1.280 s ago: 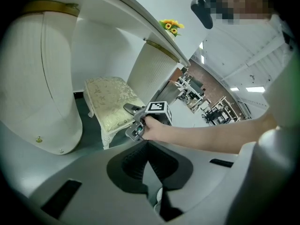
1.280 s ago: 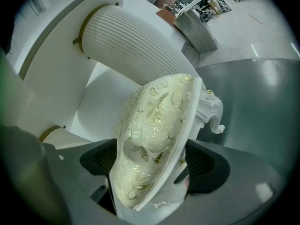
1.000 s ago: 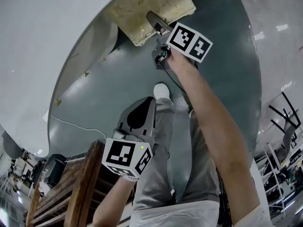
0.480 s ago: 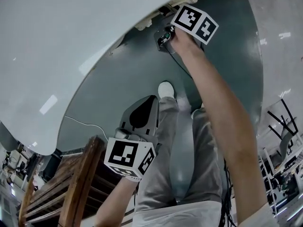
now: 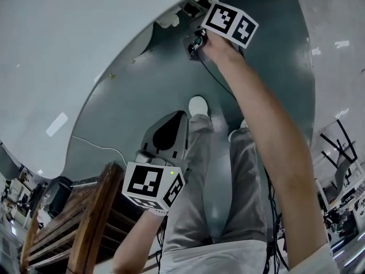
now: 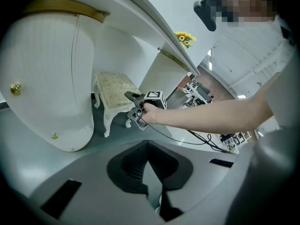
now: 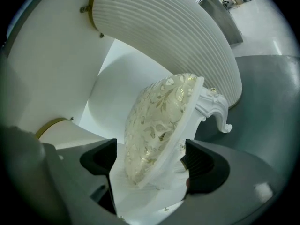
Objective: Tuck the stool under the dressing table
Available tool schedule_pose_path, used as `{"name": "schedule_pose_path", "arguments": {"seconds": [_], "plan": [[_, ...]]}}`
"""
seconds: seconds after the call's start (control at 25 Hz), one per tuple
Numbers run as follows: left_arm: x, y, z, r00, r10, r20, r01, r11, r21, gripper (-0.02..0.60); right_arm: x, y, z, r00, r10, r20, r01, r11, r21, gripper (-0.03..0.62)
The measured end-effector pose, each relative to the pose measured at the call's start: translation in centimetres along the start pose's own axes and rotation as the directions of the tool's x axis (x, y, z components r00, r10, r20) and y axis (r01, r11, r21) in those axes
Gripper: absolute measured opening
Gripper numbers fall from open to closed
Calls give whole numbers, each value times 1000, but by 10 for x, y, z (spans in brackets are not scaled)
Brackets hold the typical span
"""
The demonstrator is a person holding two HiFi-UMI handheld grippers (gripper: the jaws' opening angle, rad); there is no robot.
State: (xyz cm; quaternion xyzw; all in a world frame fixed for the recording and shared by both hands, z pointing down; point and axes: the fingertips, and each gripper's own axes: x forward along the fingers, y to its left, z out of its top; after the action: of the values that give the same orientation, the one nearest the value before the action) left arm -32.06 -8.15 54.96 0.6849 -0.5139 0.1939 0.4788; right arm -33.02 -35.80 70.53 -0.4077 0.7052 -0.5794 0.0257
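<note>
The white stool [image 7: 159,121] with its gold-patterned cushion fills the right gripper view, tilted, its seat edge between the jaws of my right gripper [image 7: 150,165], which is shut on it. In the head view that gripper [image 5: 191,9] reaches under the rim of the white dressing table [image 5: 85,39], and only a scrap of the stool [image 5: 170,20] shows. The left gripper view shows the stool [image 6: 112,90] standing in the knee space between the table's pedestals, held by the right gripper [image 6: 133,98]. My left gripper [image 5: 169,131] hangs shut and holds nothing, low by my legs.
A wooden slatted frame [image 5: 85,227] stands at the lower left beside my left arm. A thin cable [image 5: 97,147] lies on the grey-green floor. My white shoe [image 5: 198,105] is just behind the stool. Yellow flowers [image 6: 183,37] sit on the tabletop. Metal racks [image 5: 342,153] stand at the right.
The stool has slid under the tabletop: its cushion showed in the open a second ago and is now nearly hidden. The right gripper went in with it. The left gripper barely moved.
</note>
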Motion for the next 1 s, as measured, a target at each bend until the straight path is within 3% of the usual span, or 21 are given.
{"name": "schedule_pose_path", "arguments": {"seconds": [0.16,0.36,0.68,0.84,1.0], "plan": [[0,-15,13,1000,-12,22,12,1000,12,9,-21,2,-10,999,-10,-43,8,999,-53,466],[2,-35,27,999,-18,48,17,999,28,9,-50,6,-9,997,-5,-78,-2,996,-90,403],[-15,-113,0,997,-35,70,29,996,84,9,-152,11,13,995,43,-85,-56,985,-166,238],[-14,-152,-14,997,-42,67,35,994,99,9,-209,3,24,994,56,-93,-71,983,-171,113],[-11,-177,-13,996,-52,79,43,993,108,9,-253,-3,28,991,75,-109,-93,980,-176,87]]}}
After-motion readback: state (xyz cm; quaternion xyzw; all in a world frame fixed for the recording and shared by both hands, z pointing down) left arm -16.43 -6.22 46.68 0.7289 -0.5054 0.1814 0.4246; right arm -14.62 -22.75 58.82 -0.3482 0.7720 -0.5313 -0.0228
